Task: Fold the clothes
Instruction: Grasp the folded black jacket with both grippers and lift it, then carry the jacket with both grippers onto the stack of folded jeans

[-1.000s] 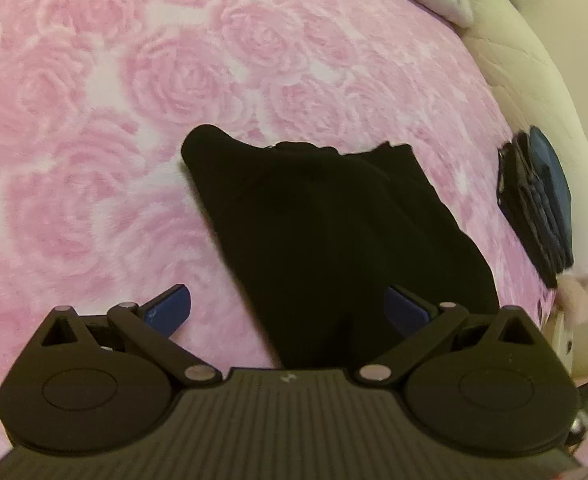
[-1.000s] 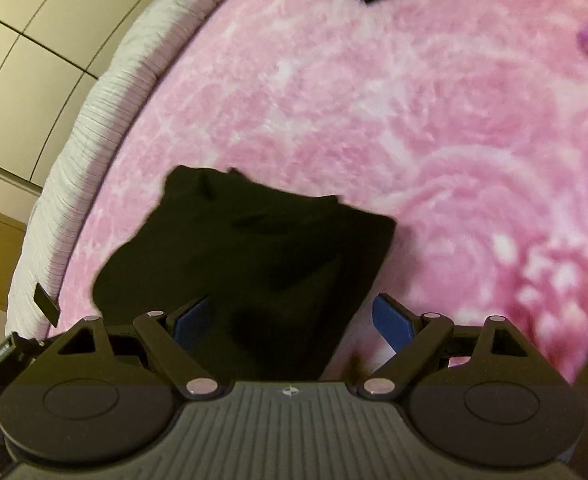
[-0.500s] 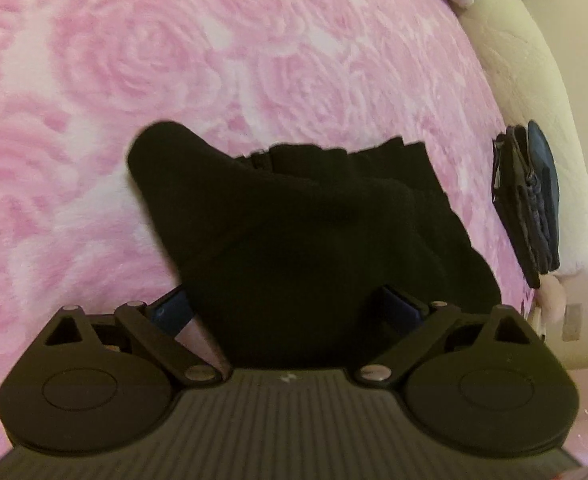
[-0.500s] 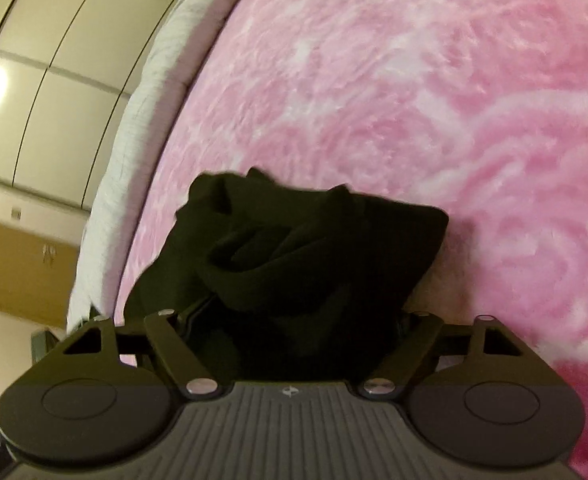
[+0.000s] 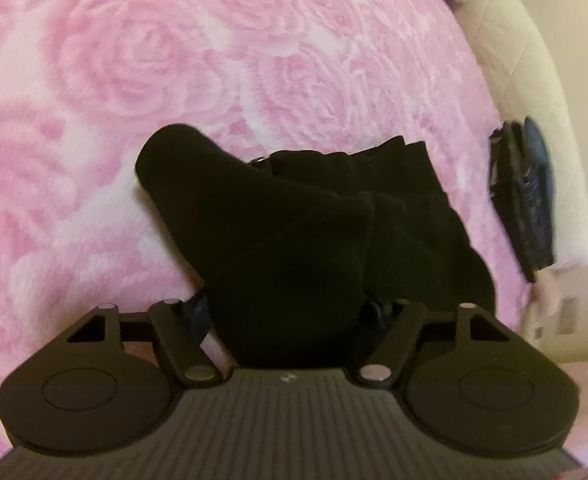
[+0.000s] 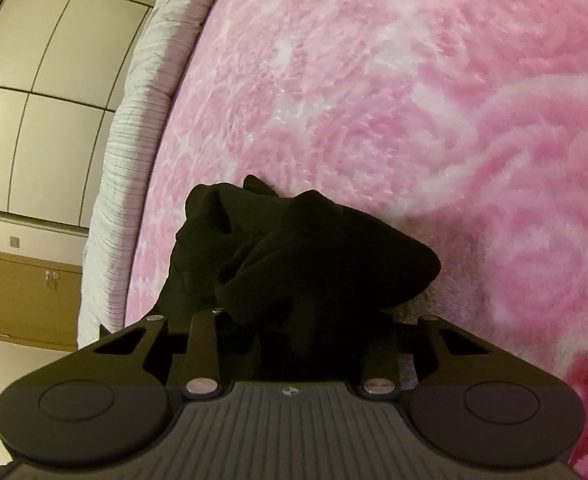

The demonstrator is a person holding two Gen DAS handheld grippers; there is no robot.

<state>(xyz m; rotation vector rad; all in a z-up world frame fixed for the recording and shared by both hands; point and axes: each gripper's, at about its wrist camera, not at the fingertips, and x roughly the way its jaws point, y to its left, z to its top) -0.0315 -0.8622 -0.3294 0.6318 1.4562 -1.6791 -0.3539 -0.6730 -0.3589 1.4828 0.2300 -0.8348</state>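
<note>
Both grippers have closed since a second ago: then the blue pads stood wide on either side of the black garment (image 5: 294, 240), and now my left gripper (image 5: 290, 312) has its linkage drawn in with the cloth bunched between the fingers, so I read it as clamped on the fabric. My right gripper (image 6: 294, 332) shows the same, its links pulled nearly upright and the pads buried in black cloth; I take it as pinched on the garment too, though the fingertips themselves are hidden by the fabric.

The garment lay flatter on the pink rose-pattern bedspread (image 5: 174, 60) a second ago. Now its near edge is gathered up into both grippers and the cloth rises in a hump, while the far part rests on the bed. In the left view the far corner is rounded and rolled over.

My judgement is that the grasp for a fold is made and the carry-over comes next. The risk is that I have caught several layers, since the cloth looks thick and crumpled in the right view.

A dark folded pile (image 5: 526, 196) sits well apart, near the bed's edge.
</note>
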